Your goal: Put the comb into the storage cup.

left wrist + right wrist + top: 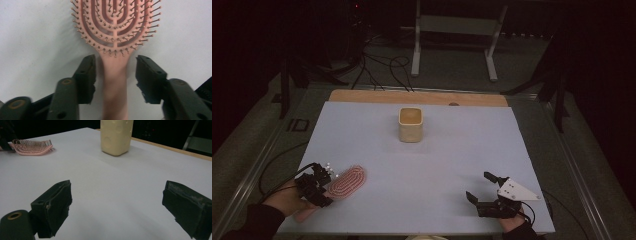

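While the pink hairbrush (115, 27) lies bristles-up at the near left of the white counter (422, 170), the left gripper (115, 77) straddles its handle, fingers (86, 77) spread just clear on both sides. The right gripper (117, 207) hovers wide open, empty. Light, stiff plastic, probably smooth: the narrow handle near the head looks the surest hold.

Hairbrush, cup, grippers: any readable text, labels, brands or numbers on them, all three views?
None readable.
Pink hairbrush: only bristles and ribs, no print.
Cream cup: plain, faint dimples, no label.
Left gripper and right gripper: no markings; grey plate bears only small dots.
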{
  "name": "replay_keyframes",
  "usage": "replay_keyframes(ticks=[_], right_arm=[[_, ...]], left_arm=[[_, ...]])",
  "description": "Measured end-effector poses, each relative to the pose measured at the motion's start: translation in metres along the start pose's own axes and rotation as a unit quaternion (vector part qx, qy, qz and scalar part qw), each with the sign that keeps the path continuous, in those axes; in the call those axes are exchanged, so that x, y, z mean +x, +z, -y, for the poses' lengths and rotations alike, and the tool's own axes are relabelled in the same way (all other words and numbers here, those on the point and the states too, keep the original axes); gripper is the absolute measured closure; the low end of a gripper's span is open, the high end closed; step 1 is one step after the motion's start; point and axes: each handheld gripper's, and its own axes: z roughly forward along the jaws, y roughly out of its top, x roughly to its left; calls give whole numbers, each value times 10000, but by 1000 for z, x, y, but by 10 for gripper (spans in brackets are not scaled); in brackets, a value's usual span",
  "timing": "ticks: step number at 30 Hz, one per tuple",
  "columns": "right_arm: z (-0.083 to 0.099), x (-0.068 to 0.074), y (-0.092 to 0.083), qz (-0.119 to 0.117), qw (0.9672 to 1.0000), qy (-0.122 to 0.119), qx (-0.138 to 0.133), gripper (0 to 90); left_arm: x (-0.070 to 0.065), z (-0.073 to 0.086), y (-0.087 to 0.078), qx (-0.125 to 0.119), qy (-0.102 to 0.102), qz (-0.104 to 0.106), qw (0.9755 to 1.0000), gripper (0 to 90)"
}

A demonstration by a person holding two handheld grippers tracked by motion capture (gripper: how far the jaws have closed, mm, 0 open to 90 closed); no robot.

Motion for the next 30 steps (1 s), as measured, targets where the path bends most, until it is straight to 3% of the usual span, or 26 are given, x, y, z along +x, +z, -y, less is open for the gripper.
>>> replay_keyframes(ticks=[11, 20, 30], right_arm=[[0, 0, 0, -3, 10000, -22, -11, 86], [0, 1, 0, -12, 10000, -32, 1, 86], [0, 1, 0, -10, 10000, -33, 3, 86]], left_arm=[[1, -4, 8, 172, 1, -1, 9999, 674], [2, -5, 9, 228, -59, 30, 9997, 686], [2, -2, 8, 92, -195, 21, 9998, 709]])
